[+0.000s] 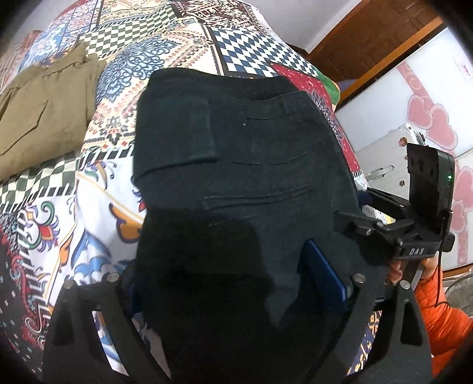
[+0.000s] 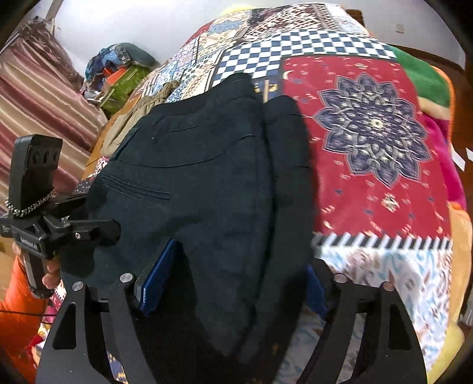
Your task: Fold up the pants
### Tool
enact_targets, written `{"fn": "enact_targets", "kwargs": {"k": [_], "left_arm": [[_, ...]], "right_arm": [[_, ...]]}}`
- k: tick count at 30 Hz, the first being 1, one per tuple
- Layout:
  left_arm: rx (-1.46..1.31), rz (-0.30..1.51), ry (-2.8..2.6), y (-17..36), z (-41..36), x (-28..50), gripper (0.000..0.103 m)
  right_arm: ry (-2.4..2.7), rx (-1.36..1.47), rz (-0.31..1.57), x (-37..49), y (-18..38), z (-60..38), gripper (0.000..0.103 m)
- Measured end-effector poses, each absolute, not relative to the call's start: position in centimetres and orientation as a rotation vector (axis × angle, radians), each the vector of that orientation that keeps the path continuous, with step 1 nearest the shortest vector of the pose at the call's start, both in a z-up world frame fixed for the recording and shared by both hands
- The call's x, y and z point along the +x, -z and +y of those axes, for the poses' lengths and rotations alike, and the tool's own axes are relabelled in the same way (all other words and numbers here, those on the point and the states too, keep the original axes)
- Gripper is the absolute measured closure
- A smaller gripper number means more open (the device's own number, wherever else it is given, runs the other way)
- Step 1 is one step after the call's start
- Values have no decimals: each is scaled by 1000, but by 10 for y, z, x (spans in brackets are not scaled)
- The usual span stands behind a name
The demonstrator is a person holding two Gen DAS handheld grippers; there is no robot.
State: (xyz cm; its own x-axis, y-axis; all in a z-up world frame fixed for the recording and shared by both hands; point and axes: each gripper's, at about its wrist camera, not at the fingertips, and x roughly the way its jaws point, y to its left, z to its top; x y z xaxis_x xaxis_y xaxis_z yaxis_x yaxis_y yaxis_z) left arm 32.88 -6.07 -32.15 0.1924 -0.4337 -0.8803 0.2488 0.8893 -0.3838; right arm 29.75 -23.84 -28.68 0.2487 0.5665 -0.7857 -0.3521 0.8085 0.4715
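My left gripper (image 1: 236,283) and right gripper (image 2: 233,283) stand wide open astride the folded black pants (image 1: 236,153) on the patchwork bedspread (image 1: 88,212), gripping nothing.

A patchwork bedspread (image 2: 369,183) covers the bed; behind it stand a white wall (image 2: 124,26), striped curtain (image 2: 38,97) and wooden door (image 1: 363,44).

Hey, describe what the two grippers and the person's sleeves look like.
Both grippers, left and right, are black angular frames with blue finger pads and silver pins. White lettering marks each body. The right one shows a green light and a thin black cable; the left carries a braided cord. The sleeves are orange.
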Motion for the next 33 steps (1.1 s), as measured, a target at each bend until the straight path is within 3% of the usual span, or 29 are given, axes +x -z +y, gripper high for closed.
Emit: {"fn": "enact_targets", "kwargs": {"k": [5,9,13,16,19,21,24,33], "left_arm": [[-185,1279,457,322,-64,333,6],[-190,1257,462,314,-64,324,18],[-169,1252,500,306,-68,308,23],[-135,1224,487,294,-69,292,36],[-148,1198,479,281,-63,279,56],[-159,1179,477,272,-58,270,66],[-142,1157,463,261,-55,254,71],[-111,1050,413,221,-37,213,75]], "right_arm": [[-657,205,1152,296,283,-230,32],[-660,188,1121,287,276,-233,46],[-674,141,1107,276,266,-231,57],[-670,134,1092,272,258,-233,68],[-670,142,1071,265,249,-237,75],[-676,144,1055,263,244,-237,77],[-687,129,1034,254,233,-231,79],[-708,92,966,229,202,-209,83]]}}
